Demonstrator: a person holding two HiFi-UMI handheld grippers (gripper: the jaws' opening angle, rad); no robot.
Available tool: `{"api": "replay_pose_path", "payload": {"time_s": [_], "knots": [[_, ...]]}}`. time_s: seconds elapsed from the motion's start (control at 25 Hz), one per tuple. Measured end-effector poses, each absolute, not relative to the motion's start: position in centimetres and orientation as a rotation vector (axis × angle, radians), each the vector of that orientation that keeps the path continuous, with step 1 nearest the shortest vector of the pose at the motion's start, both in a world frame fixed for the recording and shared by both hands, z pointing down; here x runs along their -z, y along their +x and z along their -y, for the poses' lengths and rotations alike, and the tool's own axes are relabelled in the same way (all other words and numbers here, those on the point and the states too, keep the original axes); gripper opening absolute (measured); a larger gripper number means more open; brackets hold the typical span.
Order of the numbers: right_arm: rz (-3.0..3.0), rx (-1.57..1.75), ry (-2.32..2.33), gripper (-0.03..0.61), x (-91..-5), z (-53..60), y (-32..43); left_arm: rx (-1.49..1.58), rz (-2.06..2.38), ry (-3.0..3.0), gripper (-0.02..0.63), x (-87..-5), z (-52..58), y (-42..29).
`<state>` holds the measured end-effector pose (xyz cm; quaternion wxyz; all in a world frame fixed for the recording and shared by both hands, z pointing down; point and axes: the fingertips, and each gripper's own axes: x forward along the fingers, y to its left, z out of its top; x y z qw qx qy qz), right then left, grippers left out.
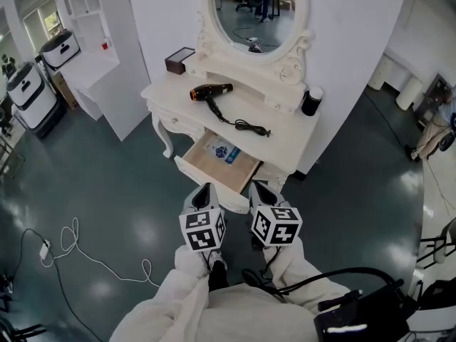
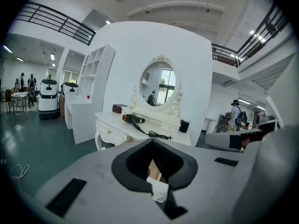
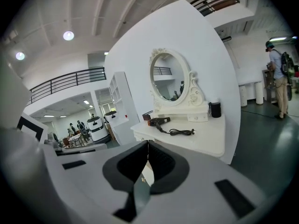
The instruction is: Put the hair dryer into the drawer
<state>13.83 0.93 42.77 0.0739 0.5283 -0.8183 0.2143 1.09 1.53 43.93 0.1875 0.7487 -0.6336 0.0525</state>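
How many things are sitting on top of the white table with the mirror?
3. A dark brown box sits at the back left corner, the hair dryer lies in the middle, and a black cup stands at the right end. None seems hidden.

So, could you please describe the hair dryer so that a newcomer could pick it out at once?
Find the white dressing table with the oval mirror. On its top lies the hair dryer, between a dark box on the left and a black cup on the right. It alone has a copper-and-black body and trails a black cord.
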Motion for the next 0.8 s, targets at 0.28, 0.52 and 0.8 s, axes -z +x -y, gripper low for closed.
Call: {"api": "replay_pose_path", "payload": {"time_s": [0.28,0.52,0.8], "knots": [[2.441,-0.628,1.597,0.061,-41.9,4.5,11.6,-0.14,1.764,2.119,-0.005,-43.4,3.8,-1.1],[2.43,-0.607,1.606,0.061,-41.3,8.6,9.7,-0.117,1.756,2.123,-0.005,-42.9,8.3,-3.1],[2.394,-0.619,1.637,0.061,-41.6,12.4,8.5,-0.113,1.725,2.122,-0.005,-43.5,12.6,-5.0]]}}
